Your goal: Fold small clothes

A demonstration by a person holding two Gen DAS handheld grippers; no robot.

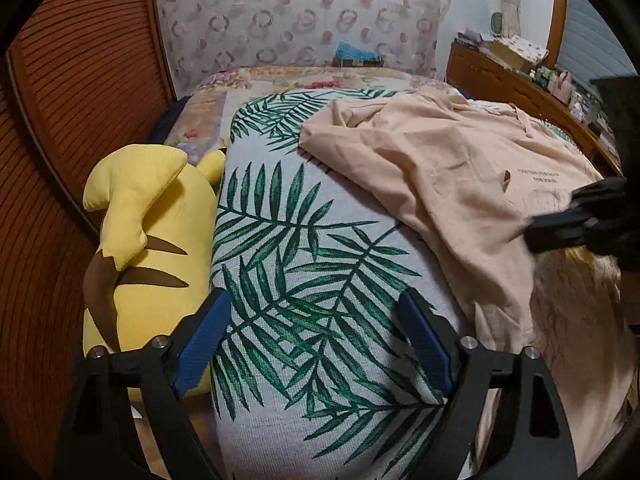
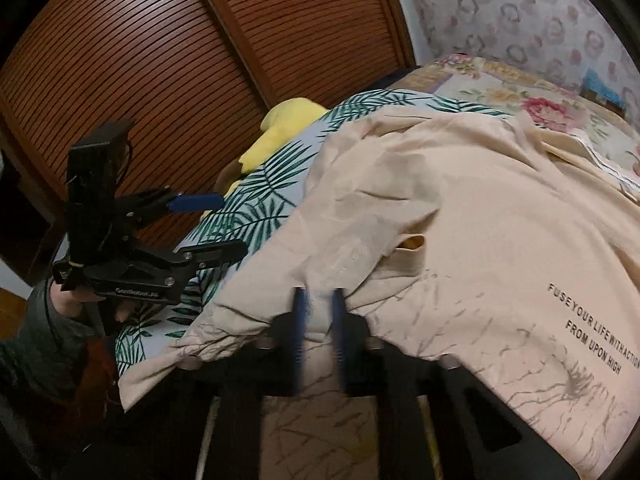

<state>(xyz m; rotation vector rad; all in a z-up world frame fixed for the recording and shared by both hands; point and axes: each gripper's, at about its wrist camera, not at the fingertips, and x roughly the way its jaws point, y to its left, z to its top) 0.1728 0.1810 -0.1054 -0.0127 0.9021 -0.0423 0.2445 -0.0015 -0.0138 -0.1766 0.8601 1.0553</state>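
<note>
1. Gaping wide, the left gripper (image 1: 316, 344) hangs with nothing between its blue ribbed pads (image 1: 204, 344) — below them lies only the palm-leaf cover (image 1: 280, 240), a flat woven cloth printed with green fronds.
2. The right gripper (image 2: 318, 320) shows its blue fingers close together with a narrow gap, set at the near hem of the shirt; motion blur hides whether cloth is pinched, so I cannot tell.
3. The beige T-shirt (image 2: 480, 220) is soft, thin and creased, lying rumpled across the right part of the cover, one sleeve bunched up, dark lettering printed near its right side.
4. Its left edge runs diagonally over the fronds, leaving open cover between that edge and the left gripper.
5. A yellow plush toy (image 1: 148, 240) with brown stripes lies just beside the cover's left border.
6. Beyond it stand slatted wooden doors (image 2: 180, 60) — ribbed, reddish-brown.
</note>
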